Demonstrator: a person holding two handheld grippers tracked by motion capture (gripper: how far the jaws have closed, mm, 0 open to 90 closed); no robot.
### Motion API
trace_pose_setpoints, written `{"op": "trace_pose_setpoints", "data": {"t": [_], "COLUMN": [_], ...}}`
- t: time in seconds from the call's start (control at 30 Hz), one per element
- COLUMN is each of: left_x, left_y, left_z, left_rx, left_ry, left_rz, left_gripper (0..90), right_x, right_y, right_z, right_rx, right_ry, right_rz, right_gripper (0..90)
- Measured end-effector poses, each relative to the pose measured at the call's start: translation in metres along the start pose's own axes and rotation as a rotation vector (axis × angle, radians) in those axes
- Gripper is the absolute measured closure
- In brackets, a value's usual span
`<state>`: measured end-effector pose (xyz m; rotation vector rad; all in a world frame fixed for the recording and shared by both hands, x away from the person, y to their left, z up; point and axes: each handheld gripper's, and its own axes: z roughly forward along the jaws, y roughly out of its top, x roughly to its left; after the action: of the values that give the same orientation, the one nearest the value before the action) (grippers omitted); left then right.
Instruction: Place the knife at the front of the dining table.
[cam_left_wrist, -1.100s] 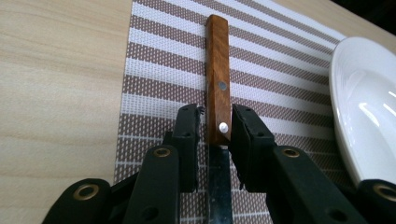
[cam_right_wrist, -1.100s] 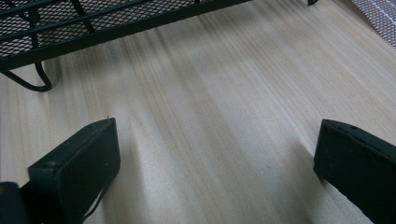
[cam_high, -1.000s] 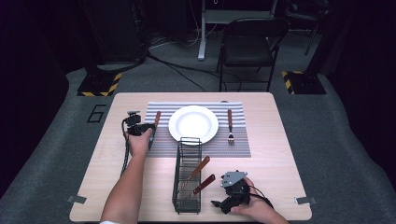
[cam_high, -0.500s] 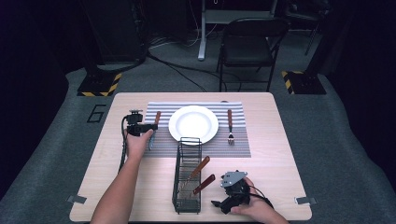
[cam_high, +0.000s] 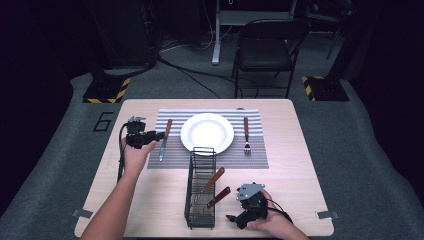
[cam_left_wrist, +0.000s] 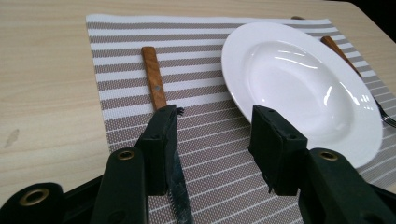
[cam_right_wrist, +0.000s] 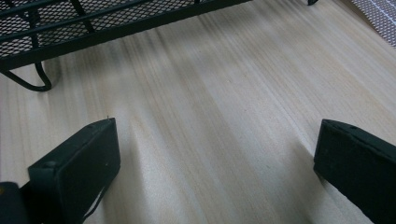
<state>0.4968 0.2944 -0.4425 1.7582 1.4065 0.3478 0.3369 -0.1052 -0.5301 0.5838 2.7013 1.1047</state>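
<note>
Lying just beneath left claw (cam_left_wrist: 212, 149): knife (cam_left_wrist: 156, 86)

Knife (cam_left_wrist: 161, 100) blade (behind the left claw (cam_left_wrist: 212, 140)) partly hidden

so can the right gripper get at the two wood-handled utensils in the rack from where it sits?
Probably yes. The right gripper rests open on the table beside the wire rack, and the two utensil handles stick out over the rim on its side. Nothing lies between them.
</note>
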Motion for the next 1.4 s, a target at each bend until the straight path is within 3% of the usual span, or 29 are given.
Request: {"op": "trace_pose_setpoints", "data": {"t": [0.17, 0.27, 0.33, 0.5, 0.87, 1.03, 1.23, 1.27, 1.4], "left_x": [-0.004, -0.007, -0.01, -0.018, -0.036, -0.036, -0.032, -0.03, -0.027], "left_y": [0.004, 0.003, 0.001, -0.004, -0.039, -0.054, -0.07, -0.078, -0.087], "left_z": [-0.023, -0.029, -0.037, -0.046, -0.075, -0.082, -0.082, -0.081, -0.078], "left_rx": [-0.025, -0.03, -0.021, -0.029, -0.052, -0.028, 0.003, 0.017, 0.033], "left_ry": [-0.01, -0.012, -0.013, -0.037, -0.13, -0.131, -0.134, -0.138, -0.136], "left_rz": [0.048, 0.054, 0.116, 0.177, 0.265, 0.311, 0.318, 0.302, 0.296], "left_gripper": [50.3, 50.1, 50.0, 49.3, 48.7, 47.3, 44.7, 43.0, 42.4], "right_x": [0.0, 0.001, 0.0, 0.001, 0.001, 0.0, 0.0, 0.0, -0.001], "right_y": [0.0, 0.0, 0.0, 0.0, 0.0, 0.0, 0.0, 0.0, 0.0], "right_z": [0.0, 0.0, 0.0, 0.0, 0.0, 0.0, 0.0, 0.0, 0.0], "right_rx": [0.0, 0.003, -0.001, 0.002, 0.002, 0.0, 0.0, 0.0, -0.006], "right_ry": [0.0, 0.0, 0.0, 0.0, 0.0, 0.0, 0.0, 0.0, -0.003], "right_rz": [0.0, 0.014, -0.001, 0.014, 0.013, 0.0, 0.0, 0.0, -0.008], "right_gripper": [0.0, 0.0, 0.0, 0.0, 0.0, 0.0, 0.0, 0.0, 0.0]}}
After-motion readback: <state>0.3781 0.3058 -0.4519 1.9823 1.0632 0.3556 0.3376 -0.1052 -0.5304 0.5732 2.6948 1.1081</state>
